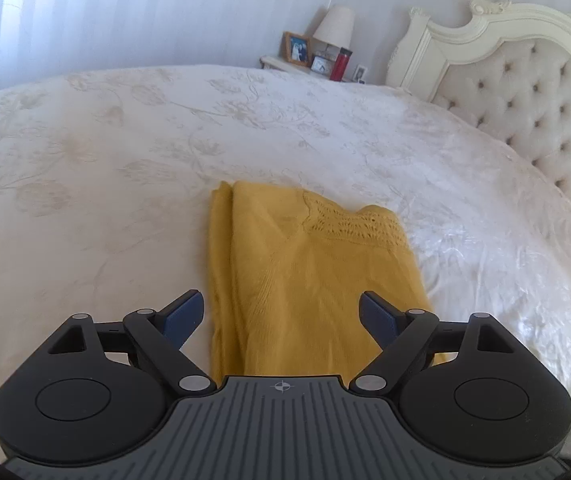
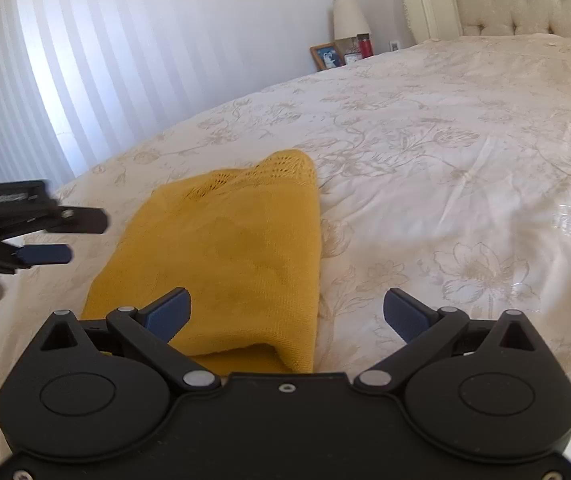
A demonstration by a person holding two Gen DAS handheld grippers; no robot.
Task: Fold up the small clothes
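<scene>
Left gripper (image 1: 281, 316) spread wide, blue pads (image 1: 181, 318) well apart, nothing pinched, hovering over the near end of the yellow knit garment (image 1: 309, 276). Cloth showing in the gap between the pads, but no pad pressing on it. Seen from the right wrist, same gripper (image 2: 51, 236) poking in at 9 o'clock, clear of the fabric, blurred.

Right gripper (image 2: 287, 314) splayed just as wide, empty too. One blue pad (image 2: 169, 314) over the garment's near part, the other (image 2: 405, 316) out over bare bedspread (image 2: 465, 152) at 4 o'clock; touching or not, cannot tell.

Garment (image 2: 221, 256) lying folded on the cream floral bedspread, lacy openwork band at the far end, around 12 o'clock of the pads.

Far off toward 1 o'clock in the left wrist view: lamp (image 1: 335, 26), framed photo (image 1: 296, 49), red flask (image 1: 341, 64), tufted headboard (image 1: 525, 92). No brand, label or writing readable anywhere; small frames too tiny to make out.
</scene>
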